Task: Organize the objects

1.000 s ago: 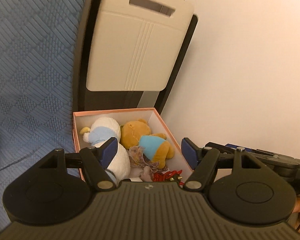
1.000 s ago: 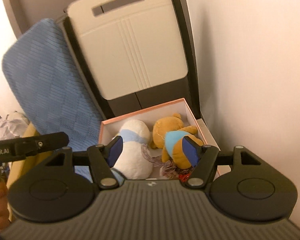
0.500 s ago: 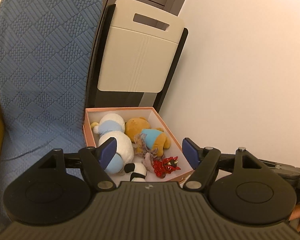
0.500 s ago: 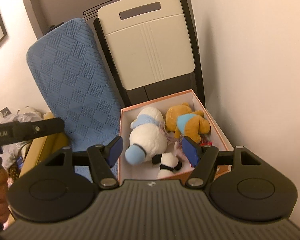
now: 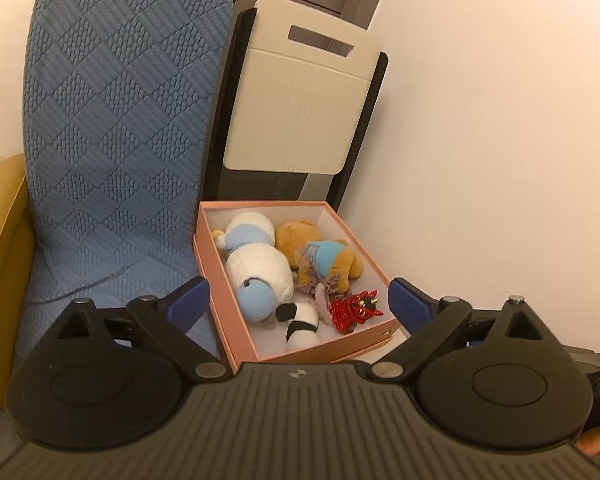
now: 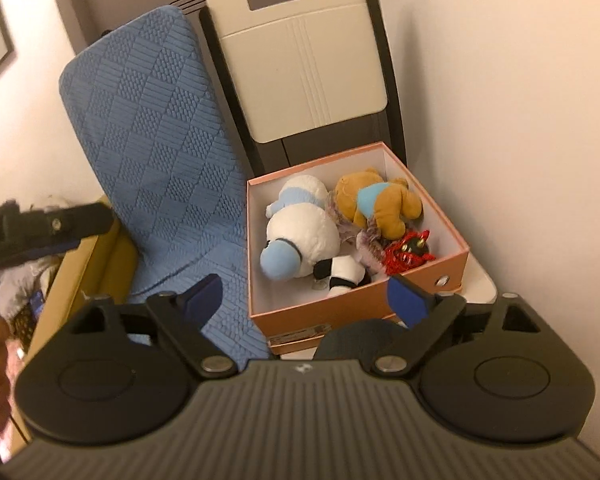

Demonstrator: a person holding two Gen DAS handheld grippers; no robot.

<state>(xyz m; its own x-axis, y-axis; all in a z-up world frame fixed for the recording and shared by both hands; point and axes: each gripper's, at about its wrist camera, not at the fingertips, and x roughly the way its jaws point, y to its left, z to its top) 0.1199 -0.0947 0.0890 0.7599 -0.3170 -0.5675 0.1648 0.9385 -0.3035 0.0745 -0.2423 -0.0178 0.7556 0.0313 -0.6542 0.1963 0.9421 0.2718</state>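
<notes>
In the left wrist view, a yellow cushion edge [image 5: 0,232] fills the far left of the frame, and next to it a blue quilted mat [image 5: 116,120] leans upright and curves down toward the lower left. Right of centre, a cream folded table [image 5: 300,104] stands against the white wall [image 5: 500,140] in the upper middle. Below it, at frame centre, sits the pink box [image 5: 300,350], open on top. Inside lie a white plush with a pale blue face [image 5: 260,268] on the left side, a brown bear in a blue shirt [image 5: 324,256] on the right side, a small black-and-white plush [image 5: 300,316] toward the near wall, and a red tasselled toy [image 5: 356,310] in the near right corner. The left gripper [image 5: 298,296] is held level above and short of the box, its blue-padded fingers spread wide with nothing between them.

In the right wrist view, the left gripper's dark body [image 6: 40,228] reaches in from the left edge at mid-height, with the person's hand blurred below it. The pink box [image 6: 340,308] sits right of centre, resting on a pale surface [image 6: 480,284] beside the wall. The right gripper [image 6: 304,292] points down toward the box's near wall from above, fingers parted wide and empty, none touching the box.
</notes>
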